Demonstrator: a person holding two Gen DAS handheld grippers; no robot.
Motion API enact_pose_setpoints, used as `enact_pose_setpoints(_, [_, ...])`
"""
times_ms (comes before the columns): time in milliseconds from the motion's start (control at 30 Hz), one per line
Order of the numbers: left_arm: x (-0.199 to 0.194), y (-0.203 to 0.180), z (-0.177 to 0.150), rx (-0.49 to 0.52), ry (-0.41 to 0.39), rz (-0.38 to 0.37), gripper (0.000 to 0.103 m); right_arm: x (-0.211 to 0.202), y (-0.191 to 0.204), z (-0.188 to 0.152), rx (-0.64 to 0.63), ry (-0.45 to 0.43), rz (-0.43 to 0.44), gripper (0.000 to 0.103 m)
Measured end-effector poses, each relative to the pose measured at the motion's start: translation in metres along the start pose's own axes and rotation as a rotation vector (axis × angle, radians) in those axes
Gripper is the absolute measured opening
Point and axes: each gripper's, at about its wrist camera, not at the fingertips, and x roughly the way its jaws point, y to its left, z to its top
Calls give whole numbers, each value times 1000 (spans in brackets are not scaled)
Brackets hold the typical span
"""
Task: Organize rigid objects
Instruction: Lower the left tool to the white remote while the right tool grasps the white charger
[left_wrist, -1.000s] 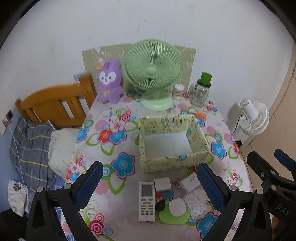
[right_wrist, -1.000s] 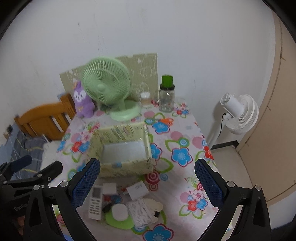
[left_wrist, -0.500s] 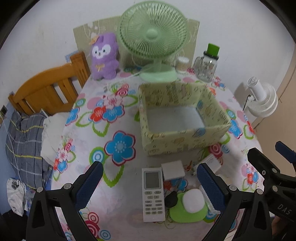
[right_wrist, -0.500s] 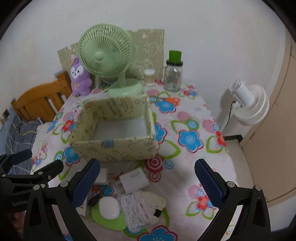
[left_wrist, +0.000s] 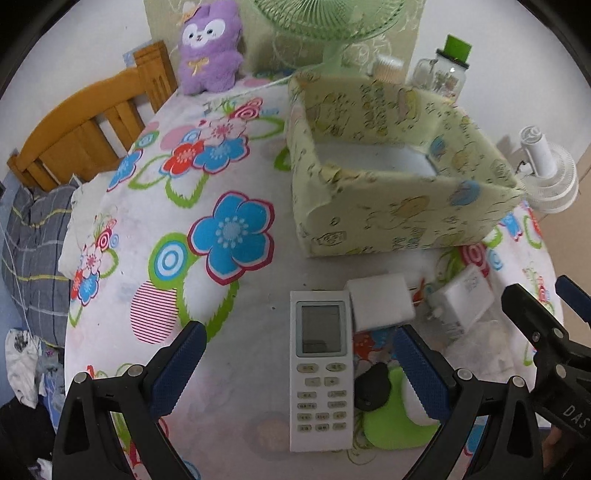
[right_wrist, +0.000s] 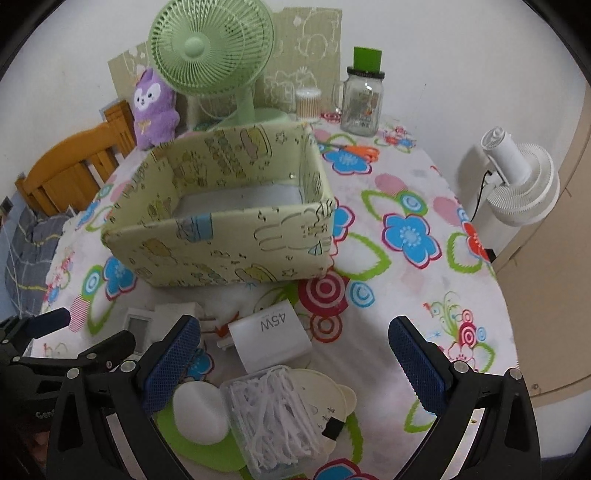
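An empty pale green patterned box stands mid-table. In front of it lie a white remote, a white cube, a white 45W charger, a clear case of white picks and a white puck on a green pad. My left gripper hovers open, its fingers either side of the remote. My right gripper is open above the charger and the picks case. Neither holds anything.
A green desk fan, a purple plush, a glass jar with a green lid and a cotton swab tub line the back of the floral tablecloth. A wooden chair stands left, a white floor fan right.
Both grippers have come down and forward toward the small items in front of the box, which now look much larger. Both stayed open.
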Motion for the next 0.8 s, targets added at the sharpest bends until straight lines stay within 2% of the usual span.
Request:
enact_pose_setpoints(133, [13,1,-1,-5,21,10,101,13,1,-3,-2,22,-1,103])
enact_pose_setpoints(367, [34,-2,-8,50,67,47,98,34,5,-5,-12,59,6,103])
enact_pose_setpoints(433, [41,-4,-11,71,83,61,95,40,7,-6,-17,71,7,103])
enact_pose_setpoints(533, [45,-2,-12,59,100,44,90,48,12,-6,-30,90,7,103])
enact_pose_setpoints(800, [48,0,-13,55,87,53,90,68,15,-11,-26,139,7,102])
